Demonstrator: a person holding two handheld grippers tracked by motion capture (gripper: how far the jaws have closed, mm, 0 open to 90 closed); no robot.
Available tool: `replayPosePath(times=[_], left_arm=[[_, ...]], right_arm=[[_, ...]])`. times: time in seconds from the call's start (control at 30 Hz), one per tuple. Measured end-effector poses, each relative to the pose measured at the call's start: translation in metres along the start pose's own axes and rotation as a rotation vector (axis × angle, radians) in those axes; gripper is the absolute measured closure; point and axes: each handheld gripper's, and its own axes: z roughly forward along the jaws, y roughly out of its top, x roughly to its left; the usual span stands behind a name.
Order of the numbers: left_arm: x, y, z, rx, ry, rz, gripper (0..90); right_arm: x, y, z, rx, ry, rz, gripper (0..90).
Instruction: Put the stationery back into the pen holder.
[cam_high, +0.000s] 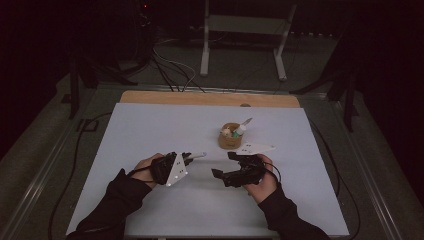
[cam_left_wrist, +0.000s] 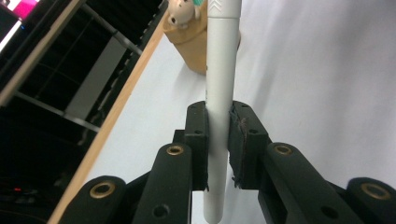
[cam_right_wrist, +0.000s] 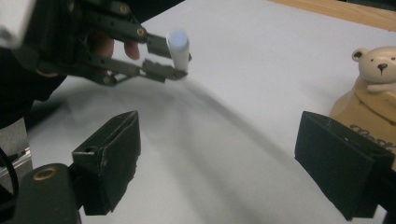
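High view: left tongs (cam_high: 189, 158) clench a white pen (cam_high: 196, 156), its long axis aimed at the bear-topped wooden holder (cam_high: 229, 137) up-right on the desk (cam_high: 150, 125). Right tongs (cam_high: 223, 165) gape empty, nearer the holder.

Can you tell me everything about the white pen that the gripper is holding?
The pen is a plain white stick with a smooth, matte barrel that looks like plastic. Faint grey arrow-like marks sit near its far end. The left gripper clamps it across the middle, one black pad on each side, so it sticks out both ways. It is held above the white table, pointing toward the wooden pen holder. In the right gripper view its rounded, flat end faces the camera.
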Motion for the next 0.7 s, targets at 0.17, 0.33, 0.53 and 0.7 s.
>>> replayPosePath(times=[0.17,0.33,0.53,0.7], left_arm=[[0.005,0.003,-0.004,-0.025,-0.048,-0.084,79.4],[0.012,0.005,-0.006,-0.053,-0.117,-0.192,79.4],[0.018,0.005,-0.007,-0.079,-0.174,-0.288,79.4],[0.023,0.007,-0.009,-0.097,-0.214,-0.356,79.4]], right_arm=[[-0.004,-0.006,-0.001,0.004,0.009,-0.003,8.0],[-0.008,-0.014,-0.005,0.005,0.018,-0.017,3.2],[-0.016,-0.024,-0.01,-0.011,0.012,-0.018,2.6],[-0.019,-0.032,-0.012,-0.011,0.019,-0.021,2.6]])
